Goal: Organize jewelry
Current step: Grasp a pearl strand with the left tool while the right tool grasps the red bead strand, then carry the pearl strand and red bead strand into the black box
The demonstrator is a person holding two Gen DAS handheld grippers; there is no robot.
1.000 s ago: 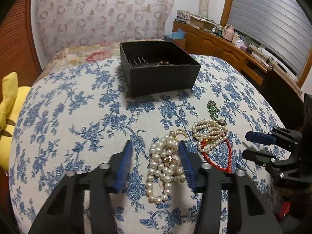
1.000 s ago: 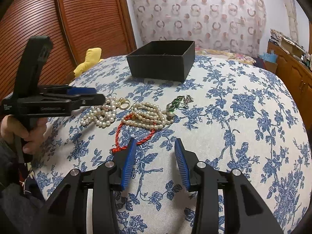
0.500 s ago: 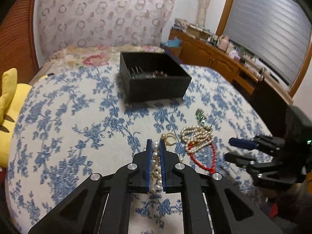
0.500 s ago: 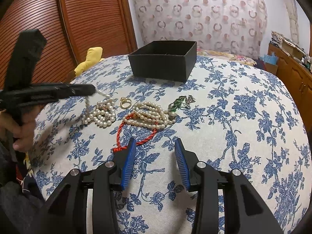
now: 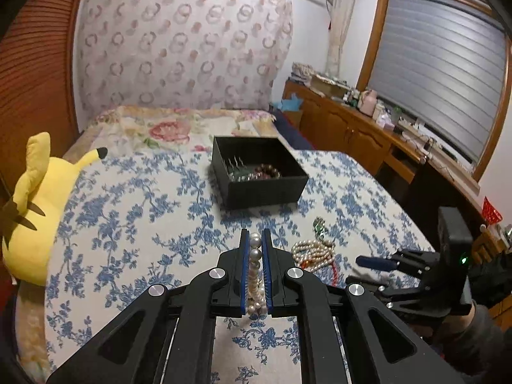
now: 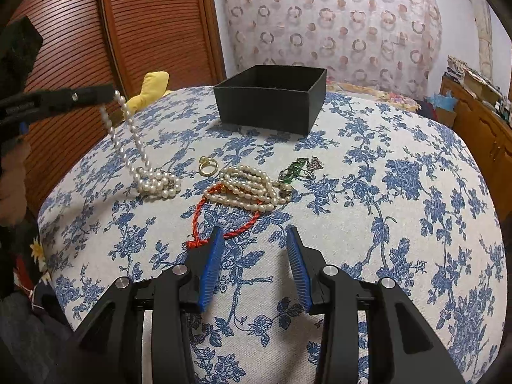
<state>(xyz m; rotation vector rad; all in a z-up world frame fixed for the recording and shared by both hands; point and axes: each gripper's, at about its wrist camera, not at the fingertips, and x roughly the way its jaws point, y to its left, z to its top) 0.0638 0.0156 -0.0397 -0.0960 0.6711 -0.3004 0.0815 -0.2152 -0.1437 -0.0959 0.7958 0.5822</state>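
Observation:
My left gripper (image 5: 255, 235) is shut on a white pearl necklace (image 5: 255, 256) and holds its top end raised. In the right wrist view that necklace (image 6: 128, 128) hangs from the left gripper (image 6: 110, 91), its lower end still coiled on the blue-flowered cloth (image 6: 400, 224). A second pearl strand (image 6: 248, 185), a red cord (image 6: 224, 224), a gold ring (image 6: 208, 167) and a green pendant (image 6: 294, 166) lie on the cloth. A black open box (image 5: 256, 172) holding some jewelry stands beyond them. My right gripper (image 6: 252, 240) is open and empty, just short of the red cord.
A yellow plush toy (image 5: 35, 204) lies at the left edge of the surface. A wooden sideboard (image 5: 352, 134) with clutter runs along the right, under a window blind. A wooden slatted door (image 6: 144, 32) stands behind the left side.
My left gripper closed on the pearl necklace and lifted, drawing the strand up off the cloth. The right gripper has stayed open and still.

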